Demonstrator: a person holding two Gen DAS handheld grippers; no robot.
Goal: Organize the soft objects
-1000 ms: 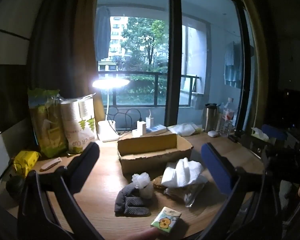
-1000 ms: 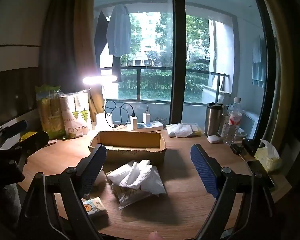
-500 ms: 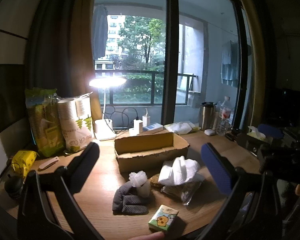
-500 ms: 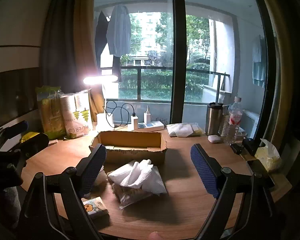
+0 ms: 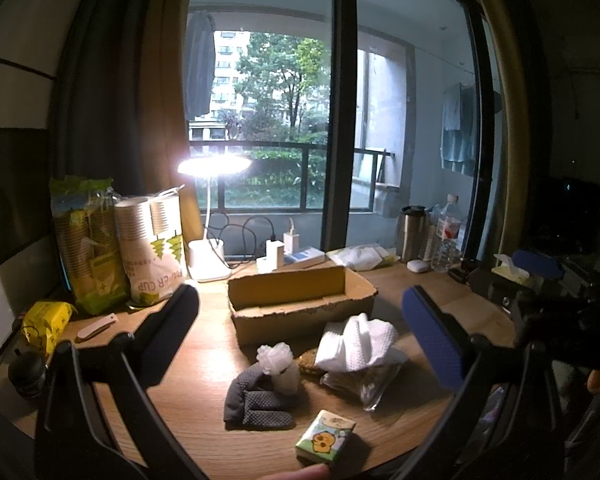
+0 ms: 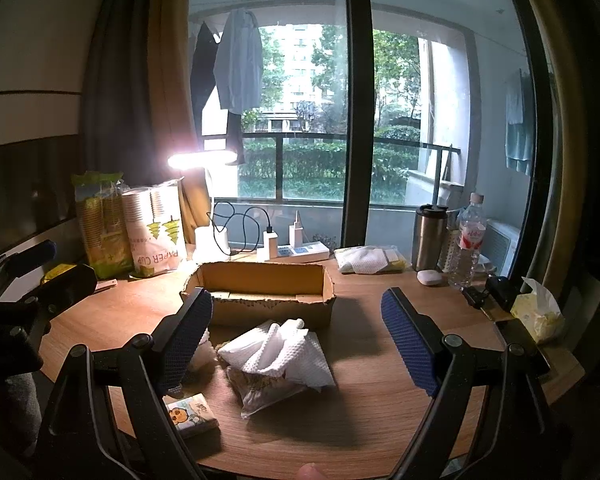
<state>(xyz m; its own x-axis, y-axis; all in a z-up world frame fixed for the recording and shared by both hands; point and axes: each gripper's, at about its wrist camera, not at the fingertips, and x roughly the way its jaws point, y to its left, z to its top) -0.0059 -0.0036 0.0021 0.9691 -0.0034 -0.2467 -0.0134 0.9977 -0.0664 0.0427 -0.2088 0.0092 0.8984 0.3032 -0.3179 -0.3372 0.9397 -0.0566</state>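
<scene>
I hold both grippers above the near edge of the wooden tabletop (image 6: pixel 380 400), and each is spread wide and empty: the left gripper (image 5: pixel 300 334) and the right gripper (image 6: pixel 296 336). Near the middle sits the open brown cardboard box (image 5: pixel 300 300). Just in front of it lies a crumpled white paper towel (image 6: pixel 276 352) on a clear plastic bag (image 6: pixel 260 394). Left of that I see a knotted white plastic bag (image 5: pixel 278 364) touching a dark grey knitted glove (image 5: pixel 256 404). A small tissue pack with a cartoon print (image 5: pixel 325 436) lies by the near edge.
</scene>
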